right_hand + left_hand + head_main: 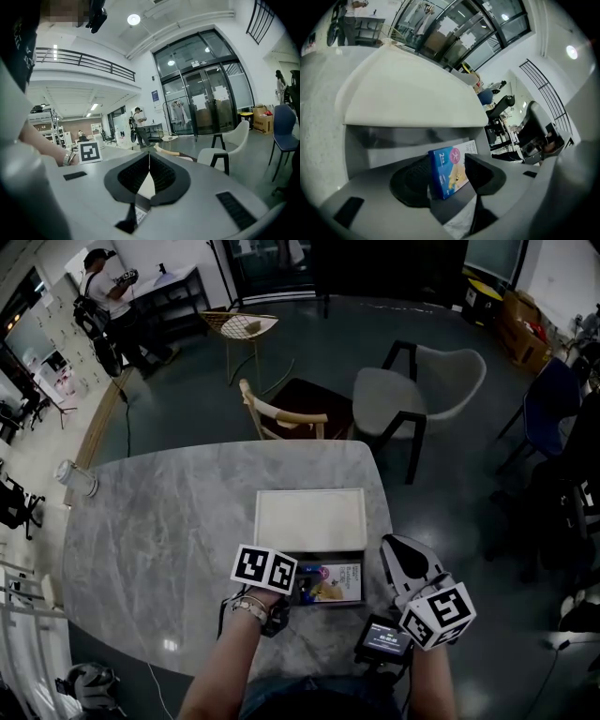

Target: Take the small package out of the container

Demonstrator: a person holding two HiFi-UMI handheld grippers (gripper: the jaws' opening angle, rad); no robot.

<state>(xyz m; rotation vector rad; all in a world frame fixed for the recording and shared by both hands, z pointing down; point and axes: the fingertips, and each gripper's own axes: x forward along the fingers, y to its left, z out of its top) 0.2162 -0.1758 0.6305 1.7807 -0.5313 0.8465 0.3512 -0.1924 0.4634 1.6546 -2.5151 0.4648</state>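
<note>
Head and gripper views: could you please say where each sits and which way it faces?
Head view: on the person's head, facing steeply down at table and container; forearms, left gripper, right gripper show.
Left gripper view: on the left gripper, aimed down into the container at the package; open jaws show.
Right gripper view: on the right gripper, facing about level across the room; shut jaws show.
Head and left gripper views share the package.

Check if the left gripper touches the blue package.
Cannot tell. Left gripper view: the blue package sits between the open jaws of the left gripper, no plain gap or contact.
</note>
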